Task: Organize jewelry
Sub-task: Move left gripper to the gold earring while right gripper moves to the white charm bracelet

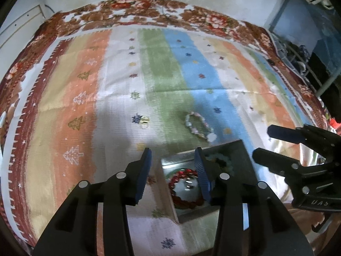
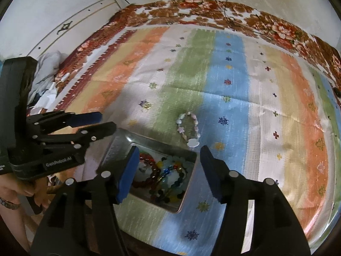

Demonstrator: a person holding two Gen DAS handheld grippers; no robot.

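A metal tin (image 2: 119,140) sits on the striped cloth and holds a dark red bead bracelet (image 2: 149,172) and multicoloured bead bracelets (image 2: 170,177). It also shows in the left wrist view (image 1: 240,155), with the red bracelet (image 1: 181,177) inside. A pastel bead bracelet (image 2: 188,128) with a white charm lies on the cloth just beyond the tin; it also shows in the left wrist view (image 1: 199,125). A small clear-gold earring (image 2: 146,105) lies further left, seen too in the left wrist view (image 1: 143,120). My left gripper (image 1: 173,153) is open over the tin's left edge. My right gripper (image 2: 168,151) is open above the tin.
The striped cloth (image 2: 234,98) covers a bed with a floral blanket border (image 2: 191,10). Crumpled clothes (image 2: 49,74) lie at the left edge. A blue-framed rack (image 1: 298,32) stands to the right of the bed. Cables run down the back wall.
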